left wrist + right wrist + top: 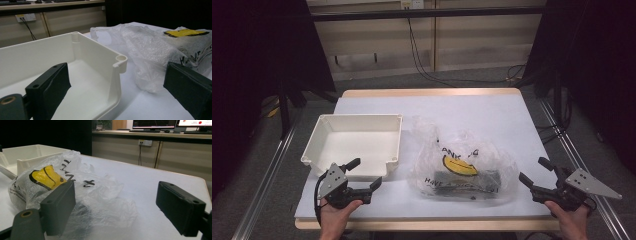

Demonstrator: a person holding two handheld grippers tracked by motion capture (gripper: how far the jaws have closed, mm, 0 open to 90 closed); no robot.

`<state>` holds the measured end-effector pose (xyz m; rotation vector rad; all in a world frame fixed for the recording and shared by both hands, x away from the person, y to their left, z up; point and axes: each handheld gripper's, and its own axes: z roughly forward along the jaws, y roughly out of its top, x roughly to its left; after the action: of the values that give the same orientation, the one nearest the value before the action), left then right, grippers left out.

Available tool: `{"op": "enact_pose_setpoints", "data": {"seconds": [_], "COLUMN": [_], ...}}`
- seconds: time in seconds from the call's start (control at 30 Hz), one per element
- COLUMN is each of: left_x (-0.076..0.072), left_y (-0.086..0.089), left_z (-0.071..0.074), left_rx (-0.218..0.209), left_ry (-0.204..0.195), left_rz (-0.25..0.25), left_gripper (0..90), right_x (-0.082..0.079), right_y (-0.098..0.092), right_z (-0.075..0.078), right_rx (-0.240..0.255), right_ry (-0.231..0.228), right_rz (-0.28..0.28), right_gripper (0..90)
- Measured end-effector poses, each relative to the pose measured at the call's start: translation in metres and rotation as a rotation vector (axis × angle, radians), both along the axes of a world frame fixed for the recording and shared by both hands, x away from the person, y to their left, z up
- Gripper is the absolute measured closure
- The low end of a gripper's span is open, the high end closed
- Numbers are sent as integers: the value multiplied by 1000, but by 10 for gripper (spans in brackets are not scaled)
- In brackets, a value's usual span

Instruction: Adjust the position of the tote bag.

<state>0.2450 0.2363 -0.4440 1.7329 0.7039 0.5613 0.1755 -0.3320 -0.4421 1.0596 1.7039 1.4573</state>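
Both grippers — left gripper, right gripper — flank the plastic bag, fingers spread wide, holding nothing.

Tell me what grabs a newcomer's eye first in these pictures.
A crinkled clear plastic bag with a yellow smiley print and something dark inside lies mid-table. Beside it on the left sits an empty white tray. At the near edge, the left gripper and right gripper wait open, one on each side of the bag.
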Motion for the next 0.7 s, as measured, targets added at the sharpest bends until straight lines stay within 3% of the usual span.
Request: {"op": "enact_pose_setpoints", "data": {"seconds": [0.33,0.43,0.7], "left_x": [3,5,6], "left_y": [5,4,-2], "left_z": [-3,-4,-5], "left_rx": [10,25,48], "left_ry": [15,18,26], "left_rz": [30,24,9], "left_gripper": [58,60,66], "right_x": [1,1,13], "right_y": [1,3,4], "right_z": [2,1,5], "right_rx": [-13,-55,-50], "right_ry": [36,61,111], "right_rz": [26,35,73], "right_gripper": [233,244,332]}}
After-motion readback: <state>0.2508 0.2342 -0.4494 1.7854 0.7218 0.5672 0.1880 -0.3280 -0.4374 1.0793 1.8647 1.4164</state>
